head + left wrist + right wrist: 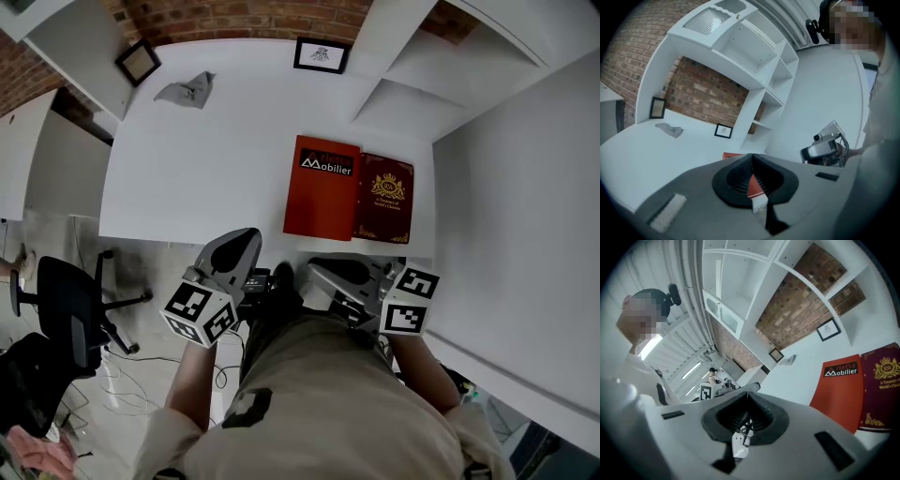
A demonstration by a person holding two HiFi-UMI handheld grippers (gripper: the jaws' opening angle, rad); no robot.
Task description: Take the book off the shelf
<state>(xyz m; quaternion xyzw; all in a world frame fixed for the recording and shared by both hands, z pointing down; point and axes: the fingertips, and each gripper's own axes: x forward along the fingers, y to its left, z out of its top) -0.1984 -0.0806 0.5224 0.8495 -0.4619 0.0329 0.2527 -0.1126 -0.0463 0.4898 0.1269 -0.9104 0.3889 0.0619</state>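
Two books lie flat side by side on the white table: an orange-red one printed "Mobilier" and a dark red one with a gold crest. In the right gripper view the orange-red book and the dark red book lie ahead to the right. My left gripper hangs at the table's front edge, left of the books, its jaws shut and empty. My right gripper is drawn back just below the edge, in front of the orange-red book, shut on nothing.
A white shelf unit rises at the table's right. Two small framed pictures and a crumpled grey cloth sit at the back. A black office chair stands on the floor to the left.
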